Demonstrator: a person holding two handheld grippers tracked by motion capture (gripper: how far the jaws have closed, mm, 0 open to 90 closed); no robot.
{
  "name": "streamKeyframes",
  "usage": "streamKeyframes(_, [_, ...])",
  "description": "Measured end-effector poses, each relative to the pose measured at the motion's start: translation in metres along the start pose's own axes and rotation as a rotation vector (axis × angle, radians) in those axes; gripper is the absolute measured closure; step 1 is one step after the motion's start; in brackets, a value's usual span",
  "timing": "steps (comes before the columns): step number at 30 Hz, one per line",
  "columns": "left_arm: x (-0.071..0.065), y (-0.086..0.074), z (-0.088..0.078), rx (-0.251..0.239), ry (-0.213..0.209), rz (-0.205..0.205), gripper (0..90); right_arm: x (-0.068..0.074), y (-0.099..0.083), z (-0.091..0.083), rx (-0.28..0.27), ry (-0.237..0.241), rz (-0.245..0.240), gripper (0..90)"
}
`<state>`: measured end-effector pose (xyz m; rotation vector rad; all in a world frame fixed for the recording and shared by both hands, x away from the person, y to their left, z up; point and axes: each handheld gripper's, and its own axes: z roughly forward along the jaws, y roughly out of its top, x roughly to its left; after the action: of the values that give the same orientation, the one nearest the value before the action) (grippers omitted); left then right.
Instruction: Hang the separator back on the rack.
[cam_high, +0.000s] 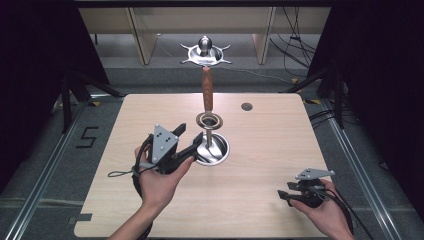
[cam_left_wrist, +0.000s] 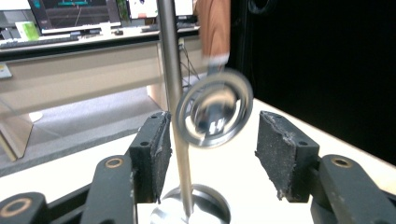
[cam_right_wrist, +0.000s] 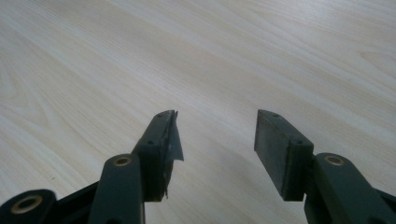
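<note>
The stand (cam_high: 210, 145), a steel rod rising from a round base at the table's (cam_high: 270, 150) middle, carries a ring (cam_left_wrist: 215, 108) and a wooden handle (cam_high: 207, 89), apparently hung there for reach. The left gripper (cam_left_wrist: 210, 149) brackets the rod, jaws wide apart, one pad (cam_left_wrist: 161, 149) perhaps grazing it, gripping nothing. The right gripper (cam_right_wrist: 217, 144) idles near the table's right corner, jaws spread, empty.

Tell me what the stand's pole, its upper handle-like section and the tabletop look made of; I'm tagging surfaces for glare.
Pole: polished metal, likely steel, given its smooth grey sheen. Upper section: reddish-brown, probably varnished wood, though grain isn't resolvable. Tabletop: pale wood-grain with a matte finish; possibly laminate rather than solid wood.
</note>
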<state>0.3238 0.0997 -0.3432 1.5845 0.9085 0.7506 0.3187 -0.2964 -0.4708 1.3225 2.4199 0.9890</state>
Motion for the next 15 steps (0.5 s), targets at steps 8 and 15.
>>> streamKeyframes(8, [0.018, -0.039, -0.018, 0.083, 0.010, 0.009, 42.9, 0.002, 0.000, 0.000, 0.008, -0.043, -0.005, 49.2])
streamKeyframes(15, [0.037, -0.079, -0.036, 0.172, 0.027, 0.006, 41.6, 0.002, 0.000, 0.000, 0.008, -0.041, -0.005, 49.1])
